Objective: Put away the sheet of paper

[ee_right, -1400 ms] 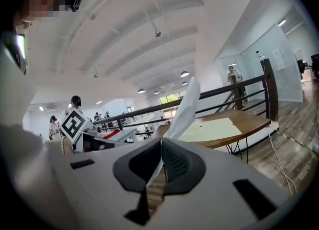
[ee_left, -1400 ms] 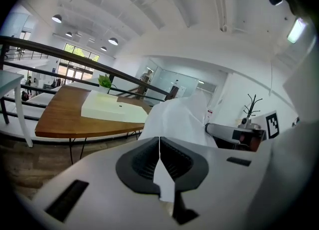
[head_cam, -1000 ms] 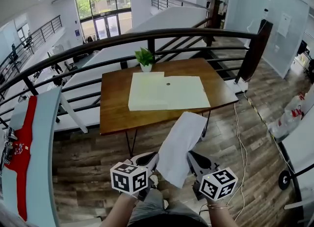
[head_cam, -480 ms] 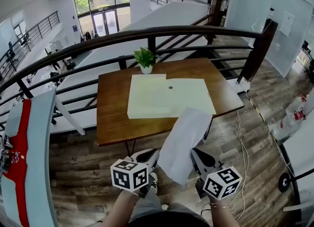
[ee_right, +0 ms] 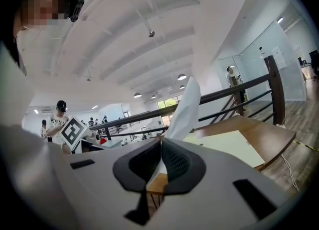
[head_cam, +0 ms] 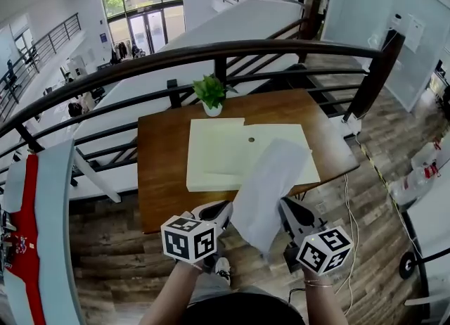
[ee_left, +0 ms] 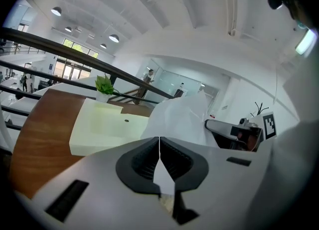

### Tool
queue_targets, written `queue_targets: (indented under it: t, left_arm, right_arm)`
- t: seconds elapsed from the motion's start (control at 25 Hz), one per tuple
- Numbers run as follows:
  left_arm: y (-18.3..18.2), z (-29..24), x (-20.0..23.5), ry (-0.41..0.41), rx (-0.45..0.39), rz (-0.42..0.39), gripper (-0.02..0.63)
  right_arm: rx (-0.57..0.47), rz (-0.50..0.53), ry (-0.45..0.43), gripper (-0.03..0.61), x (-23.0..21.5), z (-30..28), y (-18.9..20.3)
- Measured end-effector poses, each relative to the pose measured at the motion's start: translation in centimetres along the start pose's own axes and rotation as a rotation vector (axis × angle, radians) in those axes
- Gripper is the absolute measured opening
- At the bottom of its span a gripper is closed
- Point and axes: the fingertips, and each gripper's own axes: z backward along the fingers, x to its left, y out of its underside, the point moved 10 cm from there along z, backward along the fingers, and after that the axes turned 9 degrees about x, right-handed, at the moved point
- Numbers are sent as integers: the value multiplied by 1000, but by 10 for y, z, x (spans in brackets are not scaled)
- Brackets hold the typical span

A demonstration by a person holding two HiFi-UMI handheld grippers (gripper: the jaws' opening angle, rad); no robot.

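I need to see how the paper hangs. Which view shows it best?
The head view: the whole sheet of paper shows, held between the left gripper and right gripper. The left gripper view shows only a bulging part beyond its shut jaws; the right gripper view, a narrow strip.

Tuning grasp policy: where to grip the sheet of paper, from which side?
Probably its near end, one gripper per side edge, from the person's side: the sheet of paper is limp. The left gripper and right gripper are shut there.

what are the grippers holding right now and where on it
Both hold the sheet of paper: the left gripper is shut on its near left edge, the right gripper on its near right edge.
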Motion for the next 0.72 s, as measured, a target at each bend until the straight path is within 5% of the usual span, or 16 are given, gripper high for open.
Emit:
queue_targets:
  t: [0.72]
  left_arm:
    - [-61, -46, 91, 65, 51, 3, 20]
  right_arm:
    - [-38, -71, 80, 31, -31, -91, -39]
